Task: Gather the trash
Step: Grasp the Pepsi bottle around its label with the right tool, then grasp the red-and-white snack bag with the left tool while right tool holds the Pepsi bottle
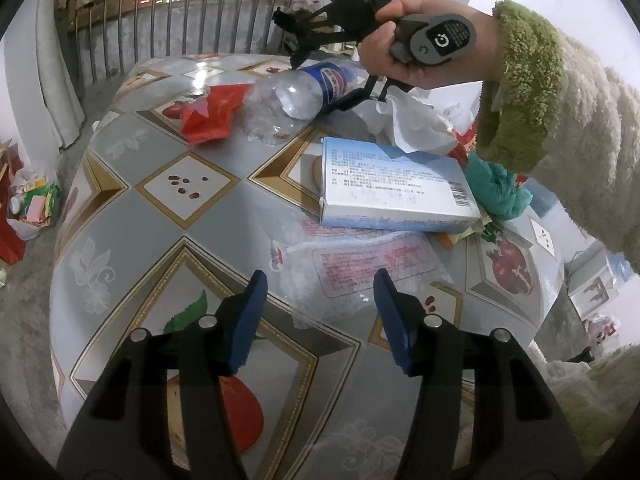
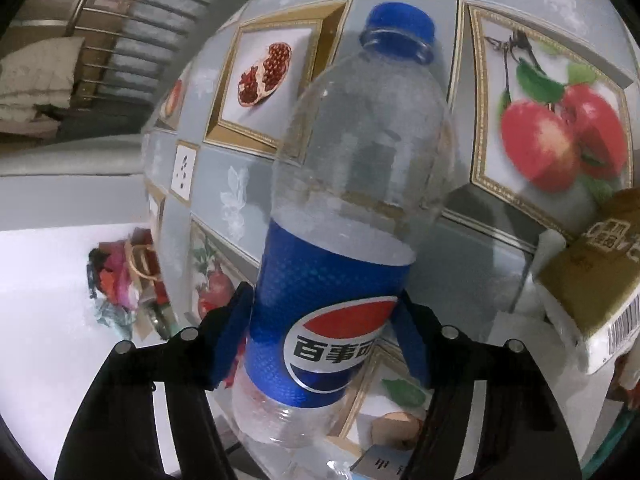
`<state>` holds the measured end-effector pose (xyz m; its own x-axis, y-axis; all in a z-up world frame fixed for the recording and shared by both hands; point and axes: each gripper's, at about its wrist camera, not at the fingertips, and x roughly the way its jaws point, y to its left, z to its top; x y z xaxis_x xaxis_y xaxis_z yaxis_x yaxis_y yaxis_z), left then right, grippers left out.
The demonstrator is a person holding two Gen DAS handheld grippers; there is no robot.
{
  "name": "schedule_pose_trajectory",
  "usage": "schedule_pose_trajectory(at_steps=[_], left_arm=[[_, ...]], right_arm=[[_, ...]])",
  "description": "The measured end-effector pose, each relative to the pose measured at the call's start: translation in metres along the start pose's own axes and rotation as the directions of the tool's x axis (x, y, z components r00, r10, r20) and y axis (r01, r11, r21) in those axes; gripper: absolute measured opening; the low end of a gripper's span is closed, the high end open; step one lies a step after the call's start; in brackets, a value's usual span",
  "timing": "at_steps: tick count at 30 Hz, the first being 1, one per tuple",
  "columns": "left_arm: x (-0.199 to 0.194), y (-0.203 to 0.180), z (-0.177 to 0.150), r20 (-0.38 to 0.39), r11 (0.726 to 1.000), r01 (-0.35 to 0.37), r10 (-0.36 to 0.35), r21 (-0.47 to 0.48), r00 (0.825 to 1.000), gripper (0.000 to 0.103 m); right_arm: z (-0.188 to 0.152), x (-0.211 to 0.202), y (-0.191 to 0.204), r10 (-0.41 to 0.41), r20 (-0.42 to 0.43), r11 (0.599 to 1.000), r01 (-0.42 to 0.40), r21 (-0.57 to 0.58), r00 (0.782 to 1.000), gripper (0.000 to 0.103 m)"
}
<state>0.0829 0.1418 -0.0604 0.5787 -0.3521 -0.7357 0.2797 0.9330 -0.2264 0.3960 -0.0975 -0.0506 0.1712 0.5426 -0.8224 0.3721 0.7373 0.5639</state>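
Note:
My right gripper (image 2: 324,316) is shut on an empty clear Pepsi bottle (image 2: 352,208) with a blue label and blue cap, holding it off the table. In the left wrist view the same bottle (image 1: 308,88) hangs in the right gripper (image 1: 352,92) over the table's far side. My left gripper (image 1: 320,300) is open and empty, low over a clear plastic bag with red print (image 1: 360,268). Behind the bag lies a white and blue carton (image 1: 392,184). A red wrapper (image 1: 212,114) and a crumpled white tissue (image 1: 416,120) lie farther back.
The table (image 1: 168,216) has a grey cloth with fruit pictures. A teal wrapper (image 1: 496,188) lies right of the carton. A bag of trash (image 1: 34,204) sits on the floor at left. A metal railing (image 1: 180,20) stands behind. A gold box (image 2: 592,276) shows at right.

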Motion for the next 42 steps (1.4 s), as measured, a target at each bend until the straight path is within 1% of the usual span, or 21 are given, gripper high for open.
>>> schedule_pose_trajectory(at_steps=[7,12,16,19,20,22,26,29,31,34,36,37,38,39,40,41,42], left_arm=[[0.001,0.0,0.0,-0.007,1.0,0.0,0.0,0.0,1.0,0.049],[0.001,-0.001,0.0,-0.006,1.0,-0.002,0.002,0.001,1.0,0.049],[0.001,0.0,0.0,-0.003,1.0,-0.004,0.004,-0.001,1.0,0.049],[-0.001,0.001,0.002,0.002,1.0,-0.001,0.001,-0.001,1.0,0.049],[-0.003,0.002,0.003,0.007,1.0,-0.001,0.001,0.0,1.0,0.049],[-0.007,0.003,0.006,0.021,1.0,-0.001,0.001,0.004,1.0,0.049],[-0.018,0.007,0.014,0.057,1.0,0.001,-0.001,0.007,0.998,0.049],[-0.023,0.01,0.024,0.077,1.0,0.031,-0.03,-0.006,0.997,0.049],[-0.025,0.011,0.03,0.09,0.999,0.05,-0.049,-0.013,0.995,0.049],[-0.024,0.009,0.04,0.099,0.996,0.082,-0.079,-0.019,0.992,0.049],[-0.024,0.003,0.048,0.107,0.993,0.119,-0.117,-0.015,0.987,0.049],[-0.025,-0.001,0.053,0.112,0.991,0.134,-0.132,-0.009,0.985,0.049],[-0.025,-0.006,0.056,0.116,0.989,0.147,-0.145,-0.003,0.983,0.049],[-0.026,-0.014,0.062,0.123,0.985,0.173,-0.173,0.013,0.977,0.049],[-0.026,-0.021,0.067,0.126,0.981,0.194,-0.196,0.028,0.972,0.049],[-0.027,-0.028,0.07,0.127,0.977,0.21,-0.213,0.041,0.969,0.049],[-0.026,-0.04,0.076,0.125,0.969,0.238,-0.246,0.071,0.961,0.049]], right_arm=[[0.002,-0.013,-0.007,0.076,0.01,0.997,-0.076,0.008,0.997,0.063],[0.0,-0.037,-0.004,0.158,0.02,0.987,-0.158,-0.013,0.987,0.062],[-0.009,-0.072,0.001,0.254,0.024,0.966,-0.252,-0.062,0.967,0.062],[-0.027,-0.114,0.001,0.335,0.031,0.934,-0.328,-0.142,0.942,0.061],[-0.032,-0.125,0.0,0.35,0.035,0.926,-0.341,-0.162,0.936,0.061],[-0.046,-0.152,-0.008,0.389,0.045,0.905,-0.373,-0.207,0.92,0.061],[-0.085,-0.209,-0.044,0.45,0.084,0.862,-0.408,-0.301,0.889,0.061],[-0.118,-0.245,-0.086,0.476,0.128,0.849,-0.417,-0.324,0.87,0.061],[-0.138,-0.266,-0.116,0.477,0.18,0.854,-0.405,-0.325,0.861,0.061],[-0.173,-0.296,-0.159,0.481,0.277,0.861,-0.387,-0.331,0.832,0.062],[-0.199,-0.313,-0.189,0.47,0.359,0.872,-0.362,-0.328,0.806,0.061],[-0.214,-0.324,-0.206,0.454,0.411,0.884,-0.342,-0.32,0.79,0.061],[-0.222,-0.329,-0.215,0.444,0.439,0.891,-0.331,-0.311,0.781,0.062],[-0.23,-0.333,-0.227,0.426,0.471,0.901,-0.316,-0.298,0.772,0.062],[-0.24,-0.338,-0.241,0.394,0.509,0.917,-0.29,-0.275,0.765,0.061],[-0.245,-0.337,-0.249,0.366,0.531,0.929,-0.263,-0.262,0.764,0.062],[-0.249,-0.338,-0.257,0.326,0.552,0.943,-0.225,-0.245,0.767,0.061]])
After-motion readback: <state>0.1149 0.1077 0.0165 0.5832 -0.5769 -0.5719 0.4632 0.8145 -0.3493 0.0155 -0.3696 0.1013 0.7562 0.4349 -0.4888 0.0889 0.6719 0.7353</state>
